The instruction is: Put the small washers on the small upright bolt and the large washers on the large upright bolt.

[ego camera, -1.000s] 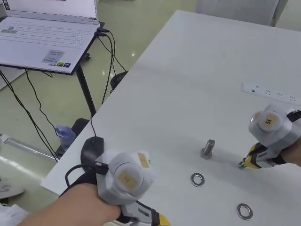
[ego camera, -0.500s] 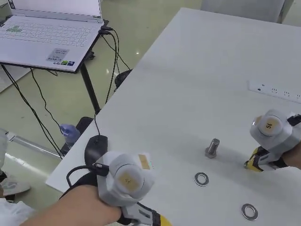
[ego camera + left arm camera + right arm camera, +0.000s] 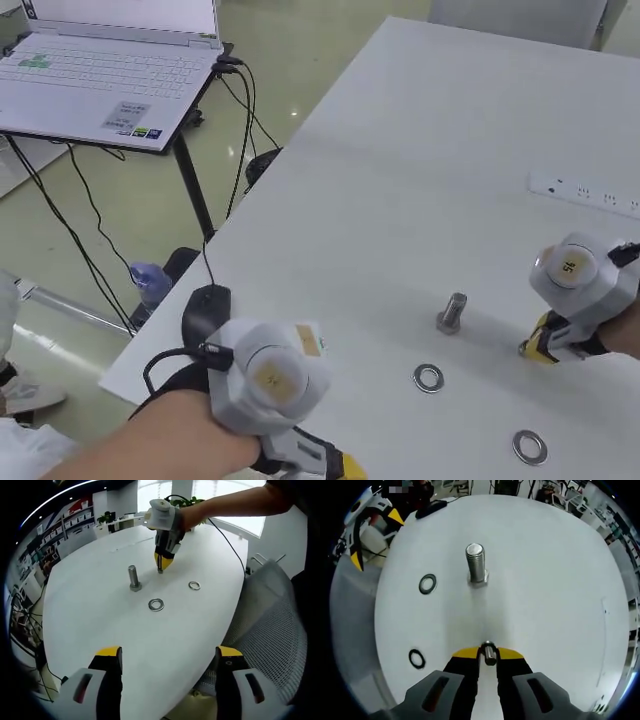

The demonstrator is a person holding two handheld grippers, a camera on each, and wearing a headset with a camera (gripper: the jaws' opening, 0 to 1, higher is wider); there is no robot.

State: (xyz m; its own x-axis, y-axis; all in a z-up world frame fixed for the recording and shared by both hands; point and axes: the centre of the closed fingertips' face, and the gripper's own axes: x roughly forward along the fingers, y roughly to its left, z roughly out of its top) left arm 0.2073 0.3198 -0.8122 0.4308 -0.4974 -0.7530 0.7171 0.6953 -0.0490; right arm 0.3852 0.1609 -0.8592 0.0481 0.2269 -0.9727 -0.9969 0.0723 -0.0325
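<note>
Steel, grey and threaded, forms the large bolt [image 3: 451, 313], which stands upright on its hex head on the smooth white bench [image 3: 400, 150]. One flat ring washer [image 3: 429, 378] lies near it, and a second ring washer [image 3: 530, 446] lies farther off. The right tongs [image 3: 527, 347] clamp a small bolt [image 3: 489, 653] upright on the bench. The left tongs [image 3: 169, 652] gape, holding nothing.
</note>
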